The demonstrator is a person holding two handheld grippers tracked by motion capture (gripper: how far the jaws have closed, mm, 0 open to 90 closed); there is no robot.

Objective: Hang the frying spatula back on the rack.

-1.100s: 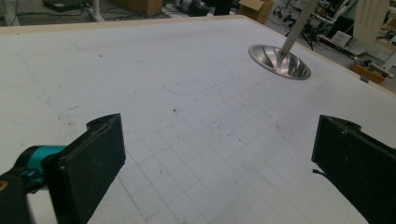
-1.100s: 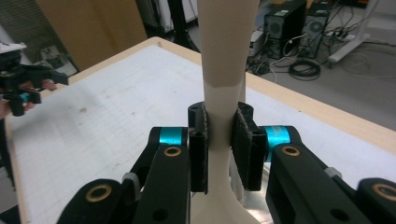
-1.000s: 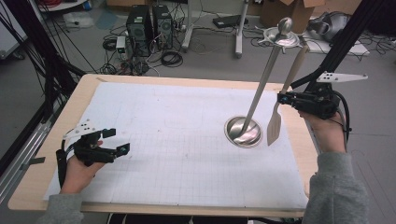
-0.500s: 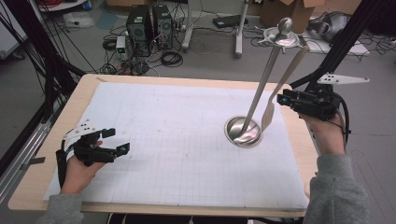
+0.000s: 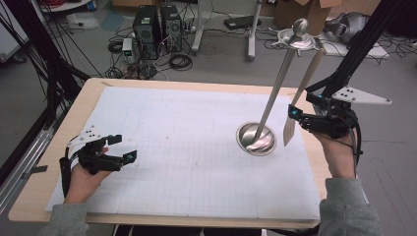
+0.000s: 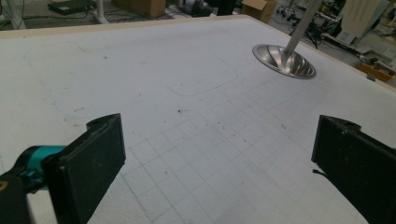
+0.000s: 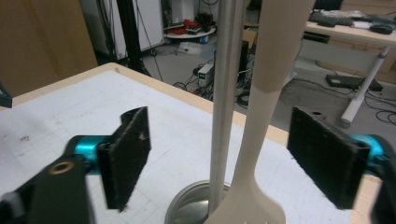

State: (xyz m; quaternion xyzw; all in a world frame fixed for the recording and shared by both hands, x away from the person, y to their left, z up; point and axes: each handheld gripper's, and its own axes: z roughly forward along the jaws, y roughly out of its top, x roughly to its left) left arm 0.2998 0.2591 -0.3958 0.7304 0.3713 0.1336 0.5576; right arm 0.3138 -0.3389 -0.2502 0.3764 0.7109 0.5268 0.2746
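L gripper (image 5: 129,156) idles far left of the stand (image 5: 255,138), jaws apart, empty. Spatula (image 5: 290,129) hangs just right of the stand's pole; R gripper (image 5: 293,114) jaws just opened, spatula between, unpressed. Step: release. Next: ease R hand back w/o knocking it.

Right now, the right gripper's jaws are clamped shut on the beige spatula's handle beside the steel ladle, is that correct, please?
Not quite: the right gripper has just been opening, and its pads stand apart from the beige spatula, as the right gripper view shows. The spatula is between the jaws beside the steel ladle.
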